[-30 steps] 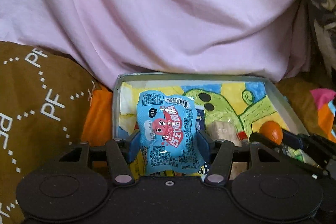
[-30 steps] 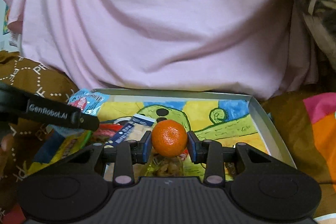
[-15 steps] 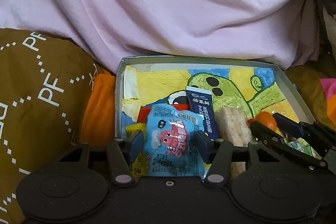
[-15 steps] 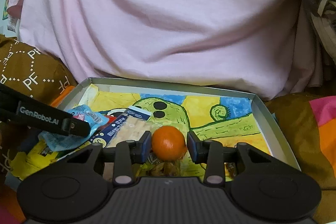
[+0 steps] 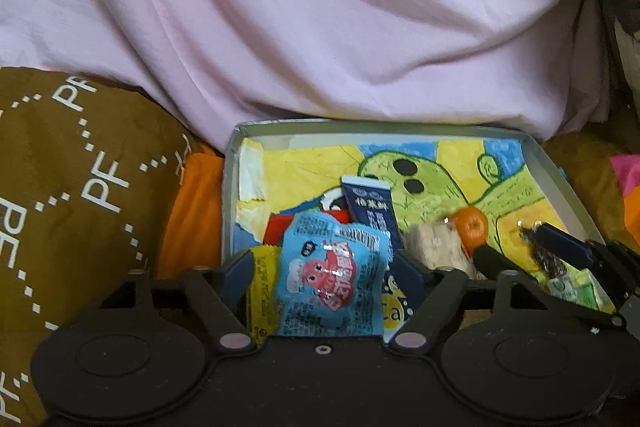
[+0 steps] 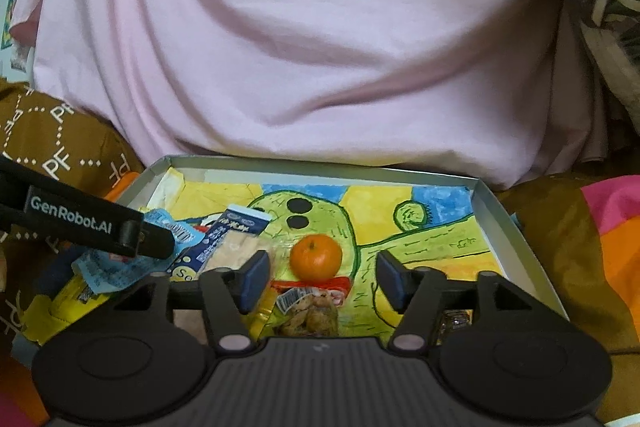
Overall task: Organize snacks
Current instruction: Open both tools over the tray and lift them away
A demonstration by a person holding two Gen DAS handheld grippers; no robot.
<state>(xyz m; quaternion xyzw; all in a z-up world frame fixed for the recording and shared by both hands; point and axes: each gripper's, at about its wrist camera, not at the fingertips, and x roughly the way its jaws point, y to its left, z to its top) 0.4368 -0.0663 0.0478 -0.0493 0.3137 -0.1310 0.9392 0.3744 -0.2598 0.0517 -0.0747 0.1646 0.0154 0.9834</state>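
Between the spread fingers (image 6: 254, 277) of the right gripper (image 6: 320, 279), just opened: a small orange (image 6: 316, 256), free of both pads, down on the painted floor of the shallow box (image 6: 498, 223). Between the left gripper (image 5: 324, 273) fingers, likewise just widened: a blue snack packet (image 5: 330, 279), unpinched, atop other snacks at the box's near left corner. Beyond the box: pink cloth (image 6: 304, 39).
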